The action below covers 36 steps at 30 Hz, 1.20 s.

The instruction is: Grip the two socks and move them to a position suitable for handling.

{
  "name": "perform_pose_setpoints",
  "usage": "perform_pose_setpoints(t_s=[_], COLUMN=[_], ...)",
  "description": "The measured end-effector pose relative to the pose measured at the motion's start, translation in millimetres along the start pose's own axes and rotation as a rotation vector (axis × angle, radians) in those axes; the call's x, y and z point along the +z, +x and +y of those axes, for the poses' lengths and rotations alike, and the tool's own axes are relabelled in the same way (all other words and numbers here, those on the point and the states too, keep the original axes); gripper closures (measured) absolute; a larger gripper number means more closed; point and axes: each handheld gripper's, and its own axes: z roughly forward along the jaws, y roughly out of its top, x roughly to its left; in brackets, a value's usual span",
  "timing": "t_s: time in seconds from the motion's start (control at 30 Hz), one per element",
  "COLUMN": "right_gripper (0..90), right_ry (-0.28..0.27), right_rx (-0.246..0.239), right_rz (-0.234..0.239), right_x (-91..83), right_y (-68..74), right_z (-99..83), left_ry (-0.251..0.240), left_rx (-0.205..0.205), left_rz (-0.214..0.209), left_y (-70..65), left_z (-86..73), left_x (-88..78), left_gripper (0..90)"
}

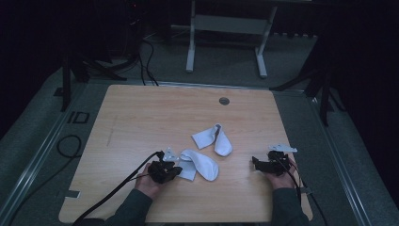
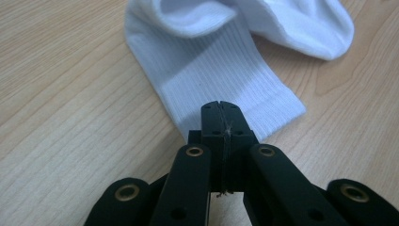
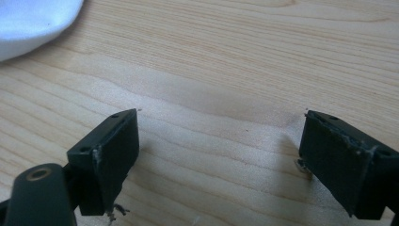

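Two white socks lie near the middle of the wooden desk [image 1: 141, 113]. The near sock [image 1: 200, 164] lies just beside the left gripper [image 1: 175, 170]; the far sock [image 1: 214, 138] lies beyond it, its toe close to the near sock.

In the left gripper view the jaws are pressed fully together, tips over the ribbed cuff edge of the near sock [image 2: 207, 66]. Whether a fold of cuff is pinched between them is hard to tell; no fabric shows in the seam.

The right gripper [image 1: 258, 163] sits well apart from both socks, toward the desk's right edge. Its jaws stand wide apart over bare wood with nothing between them; a white sock edge [image 3: 33, 21] shows at the upper left of its view.

Free desk surface lies on the left side and behind the socks, up to the grommet [image 1: 224, 100] near the far edge.
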Motion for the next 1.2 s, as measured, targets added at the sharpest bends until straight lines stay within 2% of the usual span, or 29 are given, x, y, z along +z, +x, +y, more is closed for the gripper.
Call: perform_pose_setpoints(t_s=[0.23,0.37,0.4,0.47,0.67,0.87,0.93,0.97,1.03,1.2], right_gripper=[14.1,14.1,14.1,14.1,14.1,14.1,14.1,14.1,14.1,14.1], right_ry=[-0.004,-0.003,-0.004,-0.004,-0.004,-0.004,-0.004,-0.004,-0.004,-0.004], right_rx=[-0.006,-0.006,-0.007,-0.006,-0.005,-0.006,-0.006,-0.006,-0.005,-0.006], right_rz=[0.006,0.006,0.006,0.007,0.007,0.007,0.007,0.007,0.006,0.007], right_x=[-0.6,-0.6,-0.6,-0.6,-0.6,-0.6,-0.5,-0.5,-0.6,-0.6], right_y=[0.2,0.2,0.2,0.3,0.3,0.3,0.3,0.3,0.3,0.3], right_z=[-0.3,-0.3,-0.3,-0.3,-0.3,-0.3,-0.3,-0.3,-0.3,-0.3], left_ry=[0.008,0.008,0.008,0.01,0.005,-0.009,-0.027,-0.04,-0.054,-0.041], left_rx=[-0.018,-0.032,-0.039,-0.044,-0.057,-0.098,-0.11,-0.112,-0.1,-0.075], left_rz=[0.025,0.044,0.055,0.059,0.085,0.127,0.132,0.122,0.109,0.057], left_y=[10.7,21.0,27.0,28.9,45.3,58.5,59.2,57.7,51.7,37.5], left_z=[-3.9,-7.0,-8.5,-8.9,-12.8,-13.9,-12.9,-11.9,-9.1,-5.6], left_x=[-5.7,-10.1,-12.6,-13.5,-19.4,-21.7,-24.4,-26.2,-28.5,-25.9], left_gripper=[89.4,88.8,88.6,88.2,86.5,86.5,86.5,86.5,86.5,87.4])
